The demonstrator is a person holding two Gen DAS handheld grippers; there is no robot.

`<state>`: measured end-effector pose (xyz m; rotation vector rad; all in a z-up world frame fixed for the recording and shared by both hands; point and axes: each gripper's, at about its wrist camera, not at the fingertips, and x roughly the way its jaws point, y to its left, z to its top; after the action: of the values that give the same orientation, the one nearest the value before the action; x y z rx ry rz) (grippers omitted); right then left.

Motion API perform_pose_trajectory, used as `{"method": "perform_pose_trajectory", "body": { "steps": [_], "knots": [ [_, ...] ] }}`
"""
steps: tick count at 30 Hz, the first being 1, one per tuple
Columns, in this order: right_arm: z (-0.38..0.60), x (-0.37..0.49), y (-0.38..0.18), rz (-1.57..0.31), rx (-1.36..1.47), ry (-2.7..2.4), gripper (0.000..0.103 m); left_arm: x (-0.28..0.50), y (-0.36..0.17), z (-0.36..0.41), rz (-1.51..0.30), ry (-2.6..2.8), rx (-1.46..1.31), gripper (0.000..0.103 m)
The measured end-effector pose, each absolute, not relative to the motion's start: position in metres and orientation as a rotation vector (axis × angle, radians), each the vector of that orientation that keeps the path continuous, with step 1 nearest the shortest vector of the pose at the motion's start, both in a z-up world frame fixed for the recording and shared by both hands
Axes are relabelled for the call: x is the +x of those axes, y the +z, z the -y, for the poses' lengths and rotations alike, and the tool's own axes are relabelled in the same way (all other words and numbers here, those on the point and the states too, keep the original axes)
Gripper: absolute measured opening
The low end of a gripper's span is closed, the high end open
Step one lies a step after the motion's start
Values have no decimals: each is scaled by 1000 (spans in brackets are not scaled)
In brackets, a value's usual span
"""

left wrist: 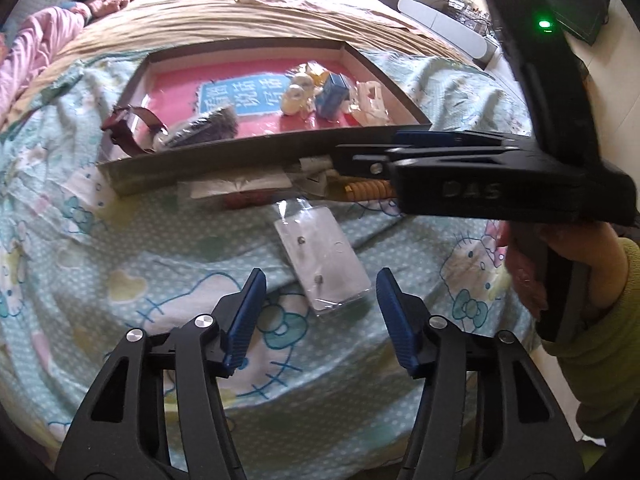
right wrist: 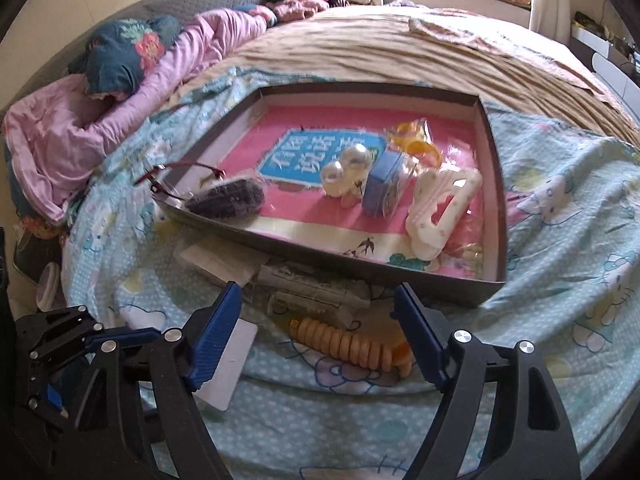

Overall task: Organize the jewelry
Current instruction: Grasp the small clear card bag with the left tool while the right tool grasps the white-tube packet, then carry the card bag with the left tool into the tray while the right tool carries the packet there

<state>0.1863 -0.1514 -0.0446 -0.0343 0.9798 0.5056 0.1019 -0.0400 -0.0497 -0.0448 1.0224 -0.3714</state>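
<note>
Left wrist view: the left gripper (left wrist: 320,316) hangs over the clear earring packet (left wrist: 322,258), which lies flat on the cartoon-print blanket (left wrist: 120,260); its blue pads stand apart on either side of the packet's near end, touching nothing.
Right wrist view: the right gripper (right wrist: 320,336) straddles the amber bead bracelet (right wrist: 352,346), jaws wide and empty, the beads lying on the blanket between and just beyond the fingertips.
Left gripper state: partly open, holding nothing.
Right gripper state: open wider than the left, holding nothing.
Why so placed: each gripper seems lined up on its own loose piece, likely so both can be lifted into the box.
Shallow cardboard box (right wrist: 360,268): sits on the blanket just beyond the loose pieces, already holding pearl pieces (right wrist: 344,176), a small blue box (right wrist: 384,188), a white hair claw (right wrist: 440,208) and a dark fuzzy item (right wrist: 228,198); a red-strapped watch (left wrist: 128,128) hangs over its left rim.
Where the task's things are: partly in the box, partly on the blanket along its near wall.
Person's hand (left wrist: 560,264): grips the right tool's handle at the left view's right edge.
Hard to make out: the white papers and wrapped packets (right wrist: 304,288) against the box wall; the packet's studs are tiny; the bracelet's far end is hidden behind the right finger.
</note>
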Motion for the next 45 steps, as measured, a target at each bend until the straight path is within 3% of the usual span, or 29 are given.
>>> {"method": "perform_pose_trajectory", "body": {
  "steps": [12,15,22,27,28,34,45],
  "knots": [
    [140,206,-75,-1065,-49,503,75,114,-65,45,-1061,-372,-48,48],
    [144,207,-75,-1053,-46,511,60,117,-68,46,-1064,-370,-45,48],
    [158,201,-67,-1027,15,553,55,120,-72,59,-1052,-359,14,48],
    [165,190,-57,-1002,46,564,55,119,-70,62,-1036,-368,35,33],
    [167,188,-54,-995,52,563,55,120,-67,59,-1031,-368,24,18],
    [183,177,-31,-938,99,553,55,122,-44,35,-986,-354,-52,13],
    [199,167,2,-854,133,542,55,118,-12,22,-918,-341,-82,11]
  ]
}}
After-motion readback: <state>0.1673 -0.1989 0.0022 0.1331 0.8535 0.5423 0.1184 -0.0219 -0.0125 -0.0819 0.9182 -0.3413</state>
